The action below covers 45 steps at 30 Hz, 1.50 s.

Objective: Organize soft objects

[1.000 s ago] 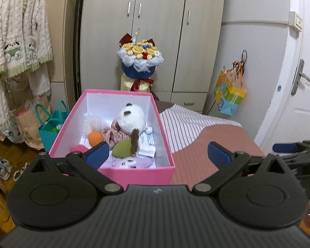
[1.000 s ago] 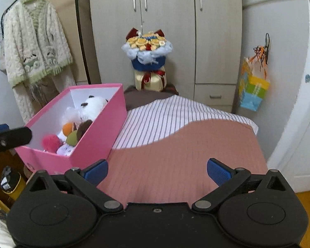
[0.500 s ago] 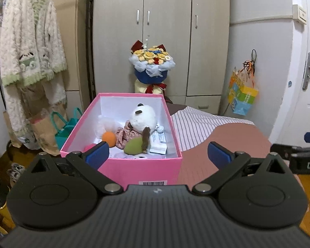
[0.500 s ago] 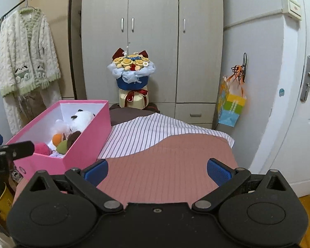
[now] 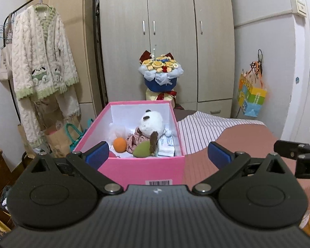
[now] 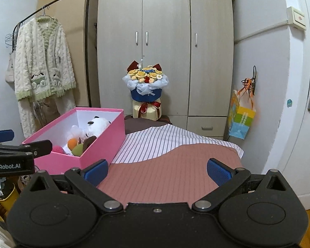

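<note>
The pink box point(image 5: 134, 169) sits on the left side of the bed point(image 6: 175, 177), with its lid off. Inside it are soft toys: a white panda plush point(image 5: 152, 123), an orange ball point(image 5: 119, 144), a green soft toy point(image 5: 142, 152) and a pink fluffy ball point(image 6: 57, 149). They all lie close together, touching.

The left gripper point(image 5: 158, 155) is held up in front of the near end of the box. Its blue fingers point(image 5: 98, 153) are spread wide and hold nothing. The right gripper point(image 6: 157, 170) is over the pink part of the bed, to the right of the box. Its fingers are spread wide too, and nothing is between them.

A second ago both grippers were closer to the bed and looked down more. Now both have pulled back and lifted up, so more of the room shows. The box looks smaller and farther off than before. The toys in it have not moved.

Far behind the bed stands a flower bouquet point(image 5: 160, 72) in front of a wardrobe point(image 6: 165, 41). A fuzzy white robe point(image 5: 41, 62) hangs on the left.
</note>
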{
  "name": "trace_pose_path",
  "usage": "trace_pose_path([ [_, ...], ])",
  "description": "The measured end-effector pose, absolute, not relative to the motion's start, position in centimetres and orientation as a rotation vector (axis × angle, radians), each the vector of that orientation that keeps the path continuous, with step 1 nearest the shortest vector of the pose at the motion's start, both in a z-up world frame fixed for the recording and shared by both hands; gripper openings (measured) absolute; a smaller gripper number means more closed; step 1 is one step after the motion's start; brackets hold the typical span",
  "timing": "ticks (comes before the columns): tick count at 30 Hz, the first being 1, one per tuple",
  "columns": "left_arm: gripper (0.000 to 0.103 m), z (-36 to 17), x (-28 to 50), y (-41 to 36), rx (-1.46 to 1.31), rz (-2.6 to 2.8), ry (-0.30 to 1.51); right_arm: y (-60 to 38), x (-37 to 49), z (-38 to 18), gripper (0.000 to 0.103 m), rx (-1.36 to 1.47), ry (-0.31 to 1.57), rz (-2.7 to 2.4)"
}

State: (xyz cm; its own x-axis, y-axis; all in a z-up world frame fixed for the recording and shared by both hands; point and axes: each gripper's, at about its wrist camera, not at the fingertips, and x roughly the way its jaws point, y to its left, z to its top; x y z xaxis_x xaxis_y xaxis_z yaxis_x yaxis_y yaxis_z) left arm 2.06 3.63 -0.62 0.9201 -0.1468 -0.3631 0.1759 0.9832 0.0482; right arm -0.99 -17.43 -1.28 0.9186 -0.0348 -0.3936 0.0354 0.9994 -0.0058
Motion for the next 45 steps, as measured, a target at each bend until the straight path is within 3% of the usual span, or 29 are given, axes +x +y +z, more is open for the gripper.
trace_pose_path([
  [45,0.103,-2.1,1.9,3.0,0.122,-0.156,0.413,-18.5,-0.8,-2.8,0.103,-0.042,0.418,-0.194],
])
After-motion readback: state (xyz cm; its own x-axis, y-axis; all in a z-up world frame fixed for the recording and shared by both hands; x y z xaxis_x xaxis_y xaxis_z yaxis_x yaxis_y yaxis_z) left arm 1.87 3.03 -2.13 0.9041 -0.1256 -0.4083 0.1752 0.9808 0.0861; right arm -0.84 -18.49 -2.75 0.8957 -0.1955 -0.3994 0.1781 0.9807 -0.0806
